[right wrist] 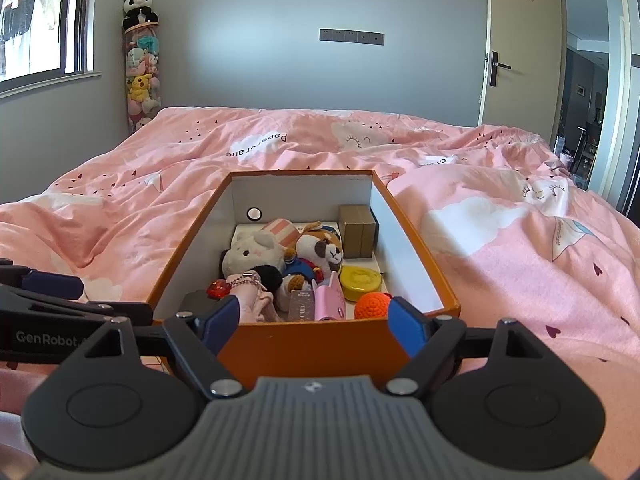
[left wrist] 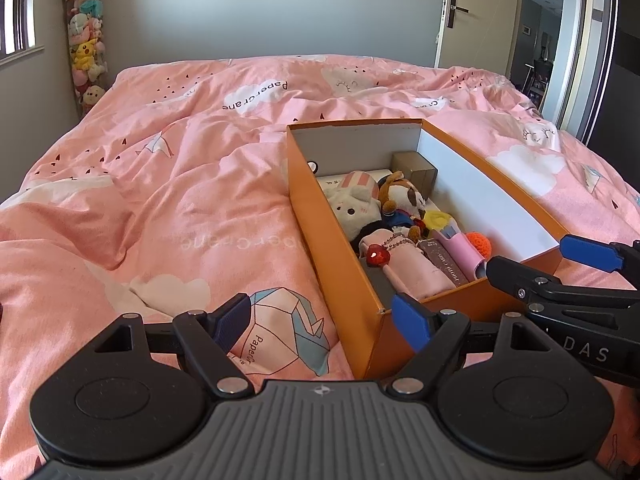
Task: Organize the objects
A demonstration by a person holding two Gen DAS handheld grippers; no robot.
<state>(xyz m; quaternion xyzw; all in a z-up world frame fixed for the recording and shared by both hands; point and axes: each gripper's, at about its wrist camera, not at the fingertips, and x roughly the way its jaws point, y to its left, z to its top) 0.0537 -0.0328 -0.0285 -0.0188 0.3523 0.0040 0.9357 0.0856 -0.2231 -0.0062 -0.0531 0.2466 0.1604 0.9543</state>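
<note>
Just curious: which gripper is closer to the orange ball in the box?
Right. The right gripper hangs open at the box's near wall, just before the orange ball; the left gripper sits off the box's left corner.

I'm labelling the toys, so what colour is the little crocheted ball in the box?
Orange. The ball shows best in the right wrist view.

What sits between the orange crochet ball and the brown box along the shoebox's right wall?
The yellow round tin lies between the orange crochet ball and the brown box, clearest in the right wrist view.
</note>
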